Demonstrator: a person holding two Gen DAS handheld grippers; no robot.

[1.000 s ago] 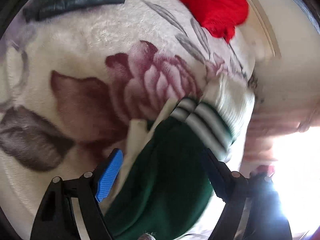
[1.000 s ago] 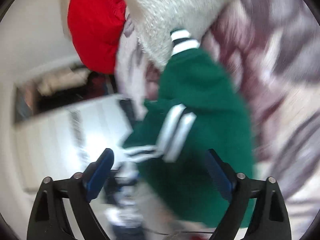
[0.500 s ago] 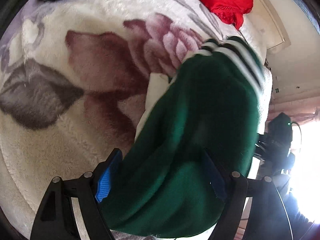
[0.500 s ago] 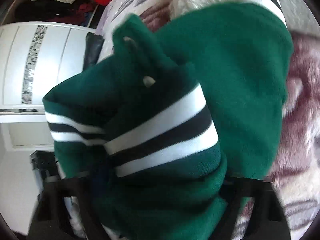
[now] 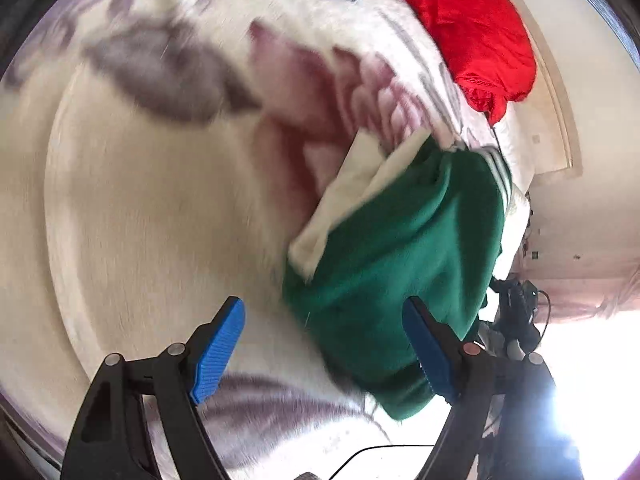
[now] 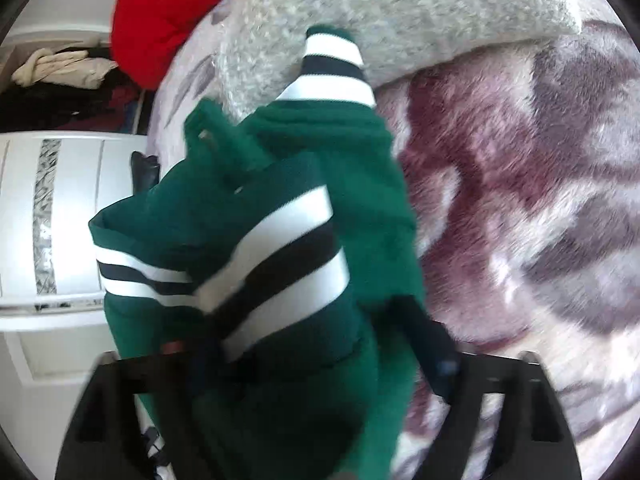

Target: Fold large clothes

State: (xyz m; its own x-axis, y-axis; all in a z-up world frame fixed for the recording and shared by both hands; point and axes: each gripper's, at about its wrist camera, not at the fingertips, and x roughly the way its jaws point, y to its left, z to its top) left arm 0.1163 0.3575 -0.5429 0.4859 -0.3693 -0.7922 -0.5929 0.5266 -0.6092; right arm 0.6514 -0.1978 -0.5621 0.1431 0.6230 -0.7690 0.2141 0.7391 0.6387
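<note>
Left gripper gapes wide, empty, the green sweater bunched on the floral blanket brushing its right finger. Right gripper is buried under sweater folds; grip unclear. Red garment lies beyond.

Green sweater now out from between left tongs, off to their right, blanket under them.

Green sweater hiding right tool fingertips (grip perhaps closed), floral blanket motion-blurred
</note>
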